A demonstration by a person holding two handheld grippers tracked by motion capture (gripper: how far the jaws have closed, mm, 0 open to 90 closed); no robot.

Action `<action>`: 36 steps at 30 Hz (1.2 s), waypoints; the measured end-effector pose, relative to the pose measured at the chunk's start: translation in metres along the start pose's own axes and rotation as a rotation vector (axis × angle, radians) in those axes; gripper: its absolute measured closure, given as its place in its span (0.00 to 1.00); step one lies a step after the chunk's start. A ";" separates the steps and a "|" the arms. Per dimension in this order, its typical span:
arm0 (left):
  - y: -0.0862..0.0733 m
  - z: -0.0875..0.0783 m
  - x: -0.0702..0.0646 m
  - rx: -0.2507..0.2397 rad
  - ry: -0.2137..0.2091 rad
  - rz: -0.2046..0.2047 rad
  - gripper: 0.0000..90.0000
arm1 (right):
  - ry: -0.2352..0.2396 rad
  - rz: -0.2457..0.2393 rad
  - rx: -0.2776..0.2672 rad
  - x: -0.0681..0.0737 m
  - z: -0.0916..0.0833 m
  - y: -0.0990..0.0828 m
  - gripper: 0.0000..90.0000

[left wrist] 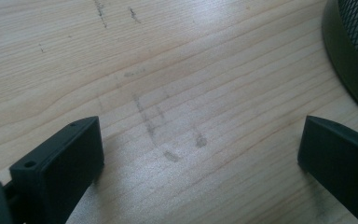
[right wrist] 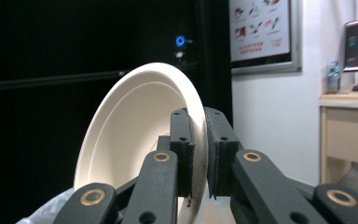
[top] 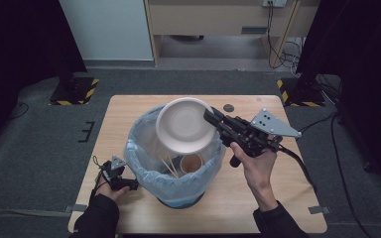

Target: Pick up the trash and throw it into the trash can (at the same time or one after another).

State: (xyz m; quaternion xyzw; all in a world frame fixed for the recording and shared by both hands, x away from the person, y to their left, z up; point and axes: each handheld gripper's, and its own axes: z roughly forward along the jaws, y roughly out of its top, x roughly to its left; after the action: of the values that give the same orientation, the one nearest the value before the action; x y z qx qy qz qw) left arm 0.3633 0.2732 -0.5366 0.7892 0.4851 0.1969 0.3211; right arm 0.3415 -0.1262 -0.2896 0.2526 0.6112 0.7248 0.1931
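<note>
A white paper plate (top: 184, 125) hangs tilted over the open mouth of a bin lined with a pale blue plastic bag (top: 144, 168). My right gripper (top: 209, 117) is shut on the plate's right rim; in the right gripper view the plate (right wrist: 135, 135) stands on edge, pinched between the two black jaws of the right gripper (right wrist: 200, 140). Inside the bag lie a brown paper cup (top: 191, 162) and wooden chopsticks (top: 169, 167). My left gripper (top: 114, 174) rests low on the table left of the bin; the left gripper (left wrist: 200, 149) stands open over bare wood.
The wooden table (top: 129, 109) carries the bin near its middle. The bin's black mesh wall and base ring (left wrist: 349, 51) sit close on the right of the left gripper view. A small dark disc (top: 228, 107) lies on the far side of the table. Grey carpet surrounds the table.
</note>
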 end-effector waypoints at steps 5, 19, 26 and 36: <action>0.000 0.000 0.000 0.000 0.000 0.000 0.00 | 0.052 0.007 0.086 0.001 0.012 -0.008 0.80; 0.000 0.000 0.000 0.000 0.000 0.001 0.00 | -0.185 0.040 0.139 -0.059 -0.030 -0.020 0.38; 0.000 0.000 0.000 -0.001 0.000 -0.002 0.00 | -0.307 0.096 0.265 -0.101 -0.045 -0.058 0.32; 0.000 0.000 0.000 -0.002 -0.002 -0.001 0.00 | -0.384 0.133 0.441 -0.132 -0.067 -0.110 0.31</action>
State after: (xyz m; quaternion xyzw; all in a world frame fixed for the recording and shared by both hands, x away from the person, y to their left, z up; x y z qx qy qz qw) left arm 0.3629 0.2731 -0.5367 0.7890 0.4847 0.1964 0.3225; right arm 0.4037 -0.2369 -0.4238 0.4604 0.6882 0.5246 0.1979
